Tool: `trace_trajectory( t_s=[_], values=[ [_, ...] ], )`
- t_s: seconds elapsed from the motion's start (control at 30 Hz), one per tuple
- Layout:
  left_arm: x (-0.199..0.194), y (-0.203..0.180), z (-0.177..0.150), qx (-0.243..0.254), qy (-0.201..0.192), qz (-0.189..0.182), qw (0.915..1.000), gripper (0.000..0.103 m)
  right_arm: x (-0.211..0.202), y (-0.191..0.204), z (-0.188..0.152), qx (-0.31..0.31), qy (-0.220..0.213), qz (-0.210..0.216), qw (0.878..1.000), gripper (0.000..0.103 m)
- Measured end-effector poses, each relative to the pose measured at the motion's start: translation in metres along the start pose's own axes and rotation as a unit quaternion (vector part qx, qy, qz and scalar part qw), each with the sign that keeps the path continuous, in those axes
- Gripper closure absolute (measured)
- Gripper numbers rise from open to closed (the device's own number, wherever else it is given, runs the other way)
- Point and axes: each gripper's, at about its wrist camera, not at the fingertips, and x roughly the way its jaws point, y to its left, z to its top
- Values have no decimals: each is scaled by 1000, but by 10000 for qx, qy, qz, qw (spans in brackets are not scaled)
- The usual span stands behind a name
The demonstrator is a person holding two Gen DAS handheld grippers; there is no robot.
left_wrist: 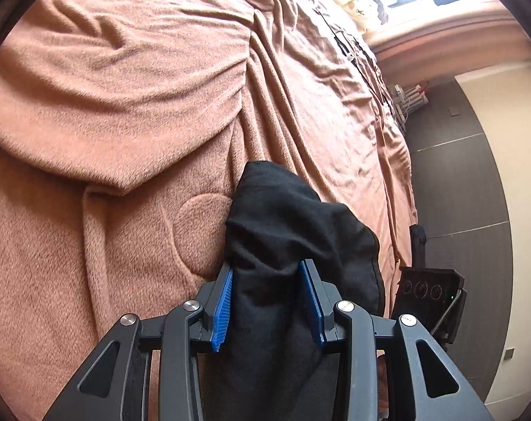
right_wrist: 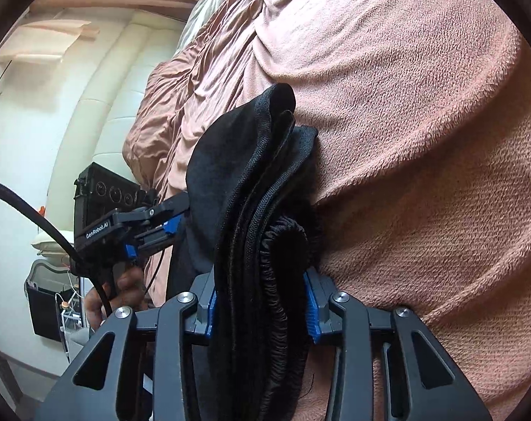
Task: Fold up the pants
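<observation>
- Pants (left_wrist: 286, 231): black fabric, bunched into several layers. In the right wrist view the stack (right_wrist: 251, 189) shows a gathered elastic waistband and stitched hems side by side. The bundle is held up over the bed, close to its side edge, where the cover drops toward the floor.
- Left gripper (left_wrist: 267, 301): black frame, blue ribbed pads. Jaws closed on a thick fold of the pants, with cloth filling the gap between the pads. In the right wrist view the same tool (right_wrist: 174, 217) meets the pants from the left, its jaw tips hidden by the fabric.
- Right gripper (right_wrist: 260, 301): same build. Jaws clamped on the layered waistband end of the pants, both pads pressing the cloth.
- Hand (right_wrist: 125, 287): a person's hand wrapped round the left gripper's handle, with a black braided cable (right_wrist: 47, 224) running past it.
- Bed cover (left_wrist: 107, 112): pinkish-brown fleece blanket, wrinkled, with a raised fold and a round embossed mark just beside the pants.
- Headboard (right_wrist: 100, 80): cream, padded, at the far end of the bed.
- Floor (left_wrist: 455, 189): dark panels beyond the bed's side edge.
</observation>
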Motion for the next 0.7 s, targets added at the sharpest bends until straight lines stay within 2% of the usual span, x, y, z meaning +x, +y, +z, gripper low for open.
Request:
trace_trajectory(
  t_s=[0.17,0.33,0.4,0.47,0.57,0.7],
  values=[
    [6,-1,15,89,-169,139,9997,72,-1,0,-1,7,-26,-7,10000,70],
    [-3,7,21,-86,-431,88,9990,73,-3,-2,-3,-11,-41,24,10000,70],
    [-4,8,18,-93,-300,81,9995,71,-3,-2,-2,-10,-32,35,10000,70],
    [-4,10,12,-80,-138,82,9998,62,-3,-3,-2,21,-17,62,10000,70],
    [-6,13,4,-41,-50,128,9999,56,-2,-3,-1,43,-26,75,10000,70],
    [-5,17,-3,-31,98,51,9999,54,-2,-4,-1,67,-43,60,10000,70]
  ],
)
